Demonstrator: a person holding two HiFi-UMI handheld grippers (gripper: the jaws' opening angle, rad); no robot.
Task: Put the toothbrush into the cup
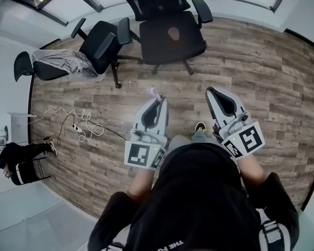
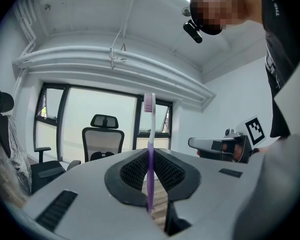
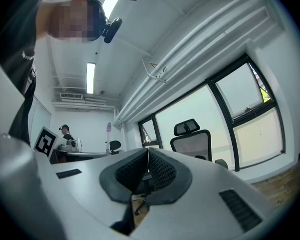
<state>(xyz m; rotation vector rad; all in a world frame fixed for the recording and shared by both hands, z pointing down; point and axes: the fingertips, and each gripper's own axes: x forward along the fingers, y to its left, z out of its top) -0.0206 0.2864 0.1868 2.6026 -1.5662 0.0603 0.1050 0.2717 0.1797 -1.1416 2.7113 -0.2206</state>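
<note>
Between the ribbed black fingers (image 2: pixel 135 171) of the left gripper (image 2: pixel 150 154) stands a slim purple plastic toothbrush (image 2: pixel 150 134), pinched on the lower part of its handle. It is held upright, with the pale bristle head at the top, well clear of the fingertips. In the head view the left gripper (image 1: pixel 157 101) points forward over the floor, and the brush head shows as a small purple tip (image 1: pixel 153 92) just past it.

The right gripper (image 3: pixel 148 154) has its fingers (image 3: pixel 127 173) pressed together at the tips with nothing between them. It is held beside the left one in the head view (image 1: pixel 211 90), the two apart and roughly level. Each is carried in front of a person in black sleeves (image 1: pixel 274 197).

Below them lies a grey-brown wood-plank floor (image 1: pixel 251 72). A loose white cable (image 1: pixel 81 124) trails across it at the left. Farther off stand a wide black office chair (image 1: pixel 170 27) and a second black office chair (image 1: pixel 99 48), with a crumpled grey cover (image 1: pixel 62 61) just beside the second one.
</note>
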